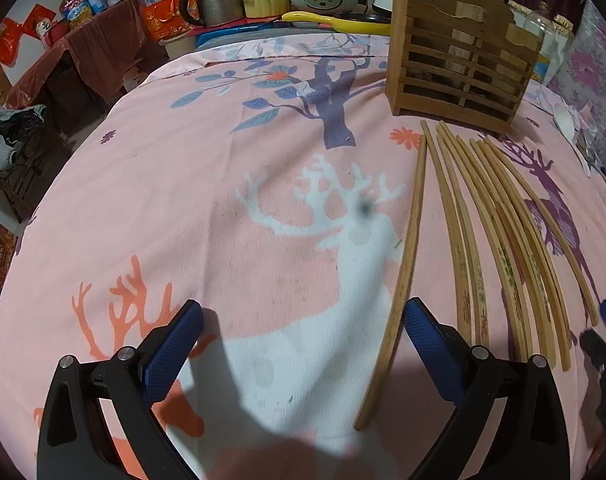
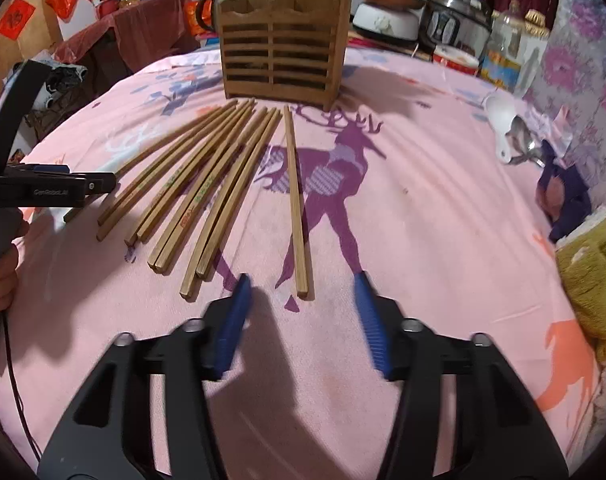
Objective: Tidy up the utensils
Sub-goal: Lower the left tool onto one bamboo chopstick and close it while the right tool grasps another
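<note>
Chopsticks (image 2: 207,184) fanned out on the pink deer-print cloth (image 2: 423,240) covering the desk, nothing lifted yet — that's the picture right now. Starting at the left: the left hand-held gripper (image 1: 303,320) hovers low over the cloth with its jaws spread wide and nothing between them. One chopstick (image 1: 399,300) lies just inside its right finger, the nearest candidate on that side.

Moving across, the main bundle lies side by side, tips converging toward the wooden holder (image 2: 283,52). Then one lone chopstick (image 2: 297,208) sits apart to the right of the fan, its near end lying just ahead of the right hand-held gripper (image 2: 301,280), whose jaws are also spread and empty. That looks like the step in hand: take the lone stick. My read — come down with the fingers straddling it across its width, pinch a little way up from the near end so it doesn't swing, and keep the cloth out of the bite, since the soft fabric could bunch up between the pads.

Now the holder: it stands upright at the far side, slatted front, apparently two scalloped compartments along the top. Through the slats it reads dark; I can't tell if anything is inside. No sticks poke out above the rim. Far right, a white spoon (image 2: 499,116) and a metal spoon (image 2: 523,140) lie on the cloth, also waiting.
</note>
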{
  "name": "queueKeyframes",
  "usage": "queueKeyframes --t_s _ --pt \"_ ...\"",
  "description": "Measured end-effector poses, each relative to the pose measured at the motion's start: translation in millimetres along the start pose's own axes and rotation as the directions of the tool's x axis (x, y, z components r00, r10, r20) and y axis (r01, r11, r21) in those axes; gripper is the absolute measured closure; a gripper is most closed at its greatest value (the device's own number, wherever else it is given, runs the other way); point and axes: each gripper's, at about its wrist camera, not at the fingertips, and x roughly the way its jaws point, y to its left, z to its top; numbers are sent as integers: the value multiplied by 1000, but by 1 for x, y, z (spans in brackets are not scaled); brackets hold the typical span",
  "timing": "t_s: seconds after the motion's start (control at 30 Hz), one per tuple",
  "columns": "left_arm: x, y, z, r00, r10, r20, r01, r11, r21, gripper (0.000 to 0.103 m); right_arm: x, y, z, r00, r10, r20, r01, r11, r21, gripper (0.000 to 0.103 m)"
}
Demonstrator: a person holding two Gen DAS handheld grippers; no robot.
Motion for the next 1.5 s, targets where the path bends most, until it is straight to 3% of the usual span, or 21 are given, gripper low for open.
queueKeyframes --t_s 0.1,0.2,0.33,0.43,0.5,0.57,0.63,0.83,1.0,1.13,1.2,1.23,1.27,1.33,1.5 --pt "-6 -3 -7 1000 -24 6 24 1000 20 11 1 -6 -1 999 43 -8 -42 998 46 75" --pt "-17 -9 -20 998 -51 32 49 996 72 25 1 -5 -2 999 54 -7 -53 997 50 84" --pt "-27 -21 -33 994 -90 58 80 984 157 43 1 -2 -3 998 60 -8 -60 997 42 87" --pt "-25 -19 -31 992 -118 50 109 982 153 44 1 -2 -4 998 65 -9 -65 997 47 87" --pt "-26 -19 -31 990 -135 51 126 980 154 52 1 -2 -4 998 66 -8 -65 997 48 88" --pt "-29 -20 -32 987 -150 56 139 977 160 85 1 -2 -4 997 76 -7 -76 996 50 97" --pt "-30 -20 -33 982 -182 47 173 973 155 97 1 0 -4 997 78 -6 -78 996 44 97" --pt "-39 -17 -31 976 -204 79 193 973 124 97 -5 -1 -3 997 73 26 -74 996 48 97" --pt "-70 -18 -10 965 -214 153 198 974 109 97 -33 -6 8 988 70 141 -81 994 78 97" --pt "-97 -29 14 954 -210 214 181 972 147 97 -68 -7 39 967 53 251 -74 994 75 97" --pt "-101 -34 20 955 -214 205 182 970 161 97 -79 -8 51 958 56 280 -79 994 71 97" --pt "-98 -35 19 959 -205 194 175 971 161 94 -82 -7 55 955 59 291 -83 994 70 97" --pt "-94 -35 16 964 -196 181 168 972 162 80 -84 -7 57 953 62 295 -86 994 68 97" --pt "-78 -32 4 970 -189 149 166 974 154 61 -80 -6 56 954 75 291 -99 993 69 97" --pt "-39 -22 -20 978 -203 43 197 972 125 62 -57 -11 49 963 108 248 -138 985 104 97"
